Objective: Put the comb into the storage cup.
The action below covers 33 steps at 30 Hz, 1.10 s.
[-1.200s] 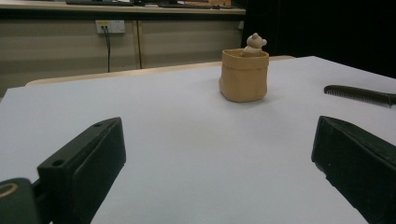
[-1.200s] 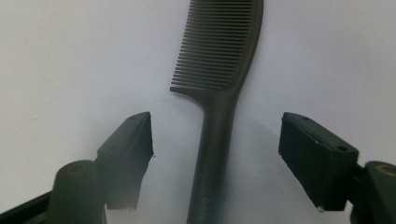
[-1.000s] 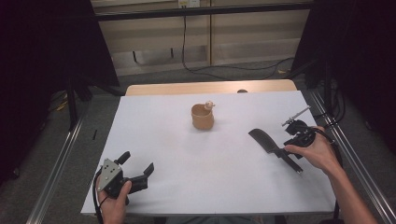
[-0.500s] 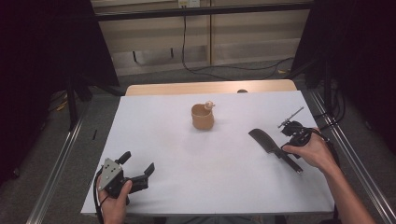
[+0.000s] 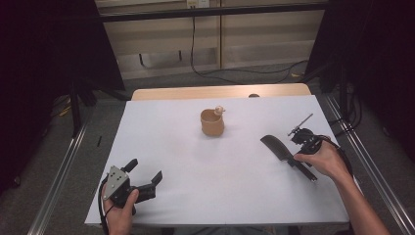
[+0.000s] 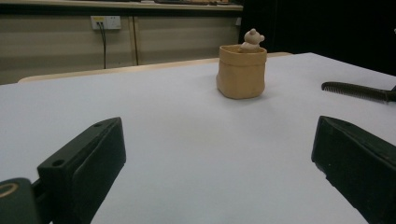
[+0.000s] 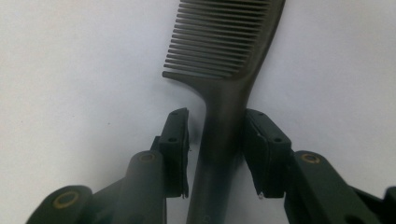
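Comb [image 5: 276,148] handle sits between the jaws of your right hand-held gripper [image 7: 215,154], which have just been closing around it; one pad appears to touch the handle while a thin gap shows at the other, so the pinch is not complete. The dark comb lies flat on the white tabletop [image 5: 195,166] at its right side, its long axis running diagonally in the high view: the toothed end points away from you toward the table's middle, the handle back toward your right hand [image 5: 325,161]. Your left hand-held gripper [image 5: 142,183] rests near the front left corner, jaws spread wide with nothing between them, facing the tan pot [image 6: 241,70] with a small bear figure [image 6: 252,38].
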Each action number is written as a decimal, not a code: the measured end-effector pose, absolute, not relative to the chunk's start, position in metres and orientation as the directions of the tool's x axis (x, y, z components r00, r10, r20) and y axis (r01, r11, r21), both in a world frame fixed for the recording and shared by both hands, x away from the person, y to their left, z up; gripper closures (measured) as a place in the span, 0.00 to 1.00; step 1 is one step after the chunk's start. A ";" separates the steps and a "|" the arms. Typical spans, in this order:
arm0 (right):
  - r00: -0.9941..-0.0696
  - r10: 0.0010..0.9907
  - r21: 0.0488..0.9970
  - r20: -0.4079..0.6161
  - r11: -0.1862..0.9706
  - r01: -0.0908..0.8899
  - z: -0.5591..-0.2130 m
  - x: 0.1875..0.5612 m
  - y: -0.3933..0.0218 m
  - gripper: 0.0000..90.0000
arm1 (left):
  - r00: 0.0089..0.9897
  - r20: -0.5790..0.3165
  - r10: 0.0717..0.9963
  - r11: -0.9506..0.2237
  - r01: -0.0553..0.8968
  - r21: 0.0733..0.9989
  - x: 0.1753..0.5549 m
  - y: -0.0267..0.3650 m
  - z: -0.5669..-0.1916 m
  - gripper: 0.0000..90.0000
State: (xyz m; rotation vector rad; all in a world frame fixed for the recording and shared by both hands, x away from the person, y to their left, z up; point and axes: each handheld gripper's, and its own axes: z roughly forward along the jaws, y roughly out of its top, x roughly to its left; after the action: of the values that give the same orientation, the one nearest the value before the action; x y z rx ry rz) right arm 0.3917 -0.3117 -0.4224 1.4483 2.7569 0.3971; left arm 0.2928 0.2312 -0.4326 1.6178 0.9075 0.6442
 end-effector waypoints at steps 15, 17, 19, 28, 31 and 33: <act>-0.563 0.822 0.207 0.080 0.539 0.816 -0.423 0.393 -0.310 0.81 | 0.566 -0.046 0.823 -0.100 0.224 0.970 0.294 0.229 -0.433 0.03; -0.560 0.824 0.204 0.080 0.537 0.819 -0.423 0.393 -0.310 0.81 | 0.564 -0.048 0.824 -0.096 0.223 0.970 0.294 0.229 -0.433 0.03; -0.555 0.829 0.197 0.067 0.534 0.822 -0.422 0.393 -0.307 0.81 | 0.564 -0.050 0.824 -0.095 0.225 0.970 0.294 0.229 -0.433 0.03; -0.529 0.845 0.205 0.073 0.506 0.838 -0.421 0.392 -0.308 0.81 | 0.561 -0.054 0.826 -0.089 0.224 0.971 0.294 0.230 -0.433 0.03; -0.525 0.848 0.213 0.074 0.501 0.839 -0.421 0.391 -0.309 0.81 | 0.563 -0.048 0.825 -0.096 0.223 0.970 0.294 0.231 -0.432 0.03; -0.522 0.849 0.220 0.078 0.496 0.840 -0.420 0.391 -0.309 0.81 | 0.559 -0.060 0.827 -0.083 0.226 0.971 0.294 0.231 -0.433 0.03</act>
State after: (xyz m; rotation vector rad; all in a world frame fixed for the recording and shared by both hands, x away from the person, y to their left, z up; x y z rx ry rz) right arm 0.3907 -0.3095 -0.4203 1.5148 2.6815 0.3588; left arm 0.2938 0.2311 -0.4327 1.6154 0.9071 0.6355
